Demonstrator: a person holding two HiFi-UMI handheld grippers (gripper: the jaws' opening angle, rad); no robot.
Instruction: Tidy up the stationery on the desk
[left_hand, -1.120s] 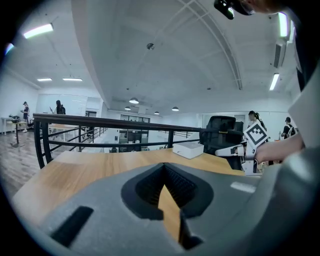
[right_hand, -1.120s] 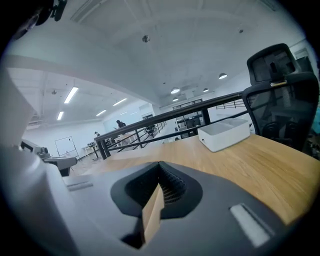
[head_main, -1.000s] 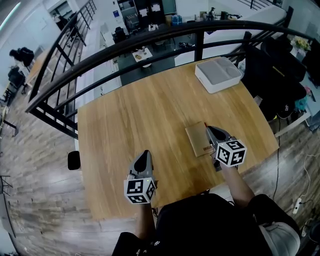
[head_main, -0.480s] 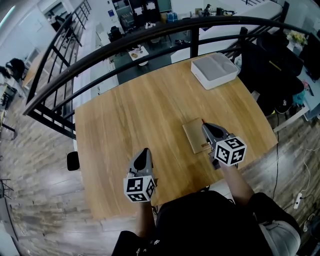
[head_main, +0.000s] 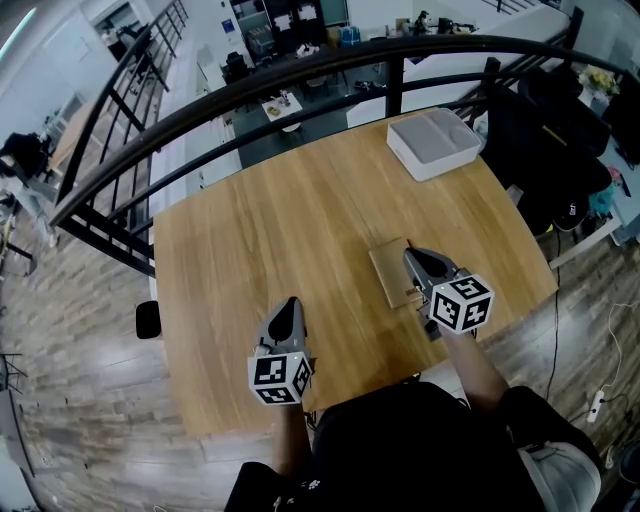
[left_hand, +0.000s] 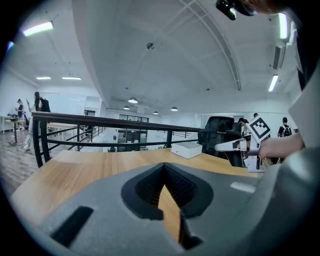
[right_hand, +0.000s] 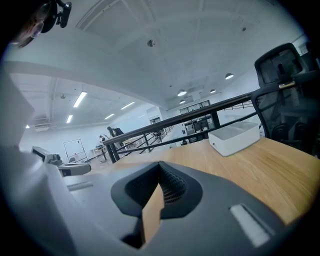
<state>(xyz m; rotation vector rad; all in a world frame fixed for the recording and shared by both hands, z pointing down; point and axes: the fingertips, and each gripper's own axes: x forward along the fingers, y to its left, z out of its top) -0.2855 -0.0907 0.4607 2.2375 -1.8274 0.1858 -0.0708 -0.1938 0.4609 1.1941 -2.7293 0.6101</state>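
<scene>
A brown notebook (head_main: 390, 276) lies flat on the wooden desk (head_main: 300, 220), at its near right. My right gripper (head_main: 410, 256) is over the notebook's right edge with its jaws shut and nothing visible between them. A thin red tip (head_main: 408, 242) shows just past that gripper. My left gripper (head_main: 290, 304) hovers above bare wood near the front edge, left of the notebook, also shut and empty. In the left gripper view the right gripper (left_hand: 235, 146) shows at the right.
A white rectangular box (head_main: 433, 143) stands at the desk's far right corner. A black railing (head_main: 250, 90) curves behind the far edge. A black chair and bags (head_main: 545, 140) crowd the right side. A small black object (head_main: 148, 320) hangs off the left edge.
The head view has shifted slightly. Both grippers keep their places relative to the notebook and stay shut.
</scene>
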